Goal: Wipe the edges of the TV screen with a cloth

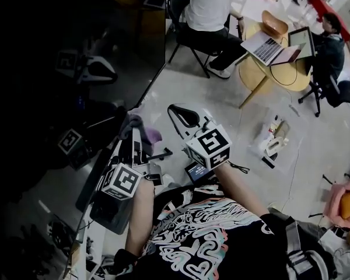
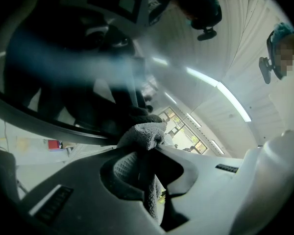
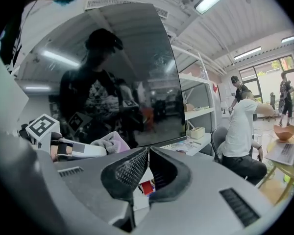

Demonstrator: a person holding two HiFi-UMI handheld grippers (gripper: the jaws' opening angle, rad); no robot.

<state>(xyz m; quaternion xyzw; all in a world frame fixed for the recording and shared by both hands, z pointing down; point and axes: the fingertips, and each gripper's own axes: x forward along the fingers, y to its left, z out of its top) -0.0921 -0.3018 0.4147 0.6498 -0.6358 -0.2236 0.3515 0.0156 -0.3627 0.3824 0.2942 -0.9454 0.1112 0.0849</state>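
The TV screen (image 1: 52,98) is the biggest thing here, a dark, shiny panel that fills the space in front of the left gripper (image 1: 134,134) and to its left. In the right gripper view the same screen (image 3: 117,72) stands ahead and a little to the left of the jaws, and it reflects the person and both marker cubes.

The light floor (image 1: 186,92) spreads in front of the right gripper (image 1: 178,109) and to its right. Far beyond this gripper, to the right, there is a round wooden table (image 1: 277,74) with an open laptop (image 1: 269,46) on it. A person in a white shirt (image 1: 209,4) sits on a black chair near that table.

The left gripper is clenched on a grey cloth (image 2: 143,133). A fold of the cloth goes down between the two jaws and a bunch of it sticks out past the tips. This bunch reaches the dark frame at the edge of the screen (image 2: 63,67); it seems to touch it, but I cannot say this for sure. From above, the cloth (image 1: 137,123) sits at the tip of the left gripper, right at the border of the screen.

The right gripper (image 3: 148,149) has its jaws closed together with nothing between them. It is held apart from the screen, to the right of the left gripper, and the cloth (image 3: 110,142) shows to its left.
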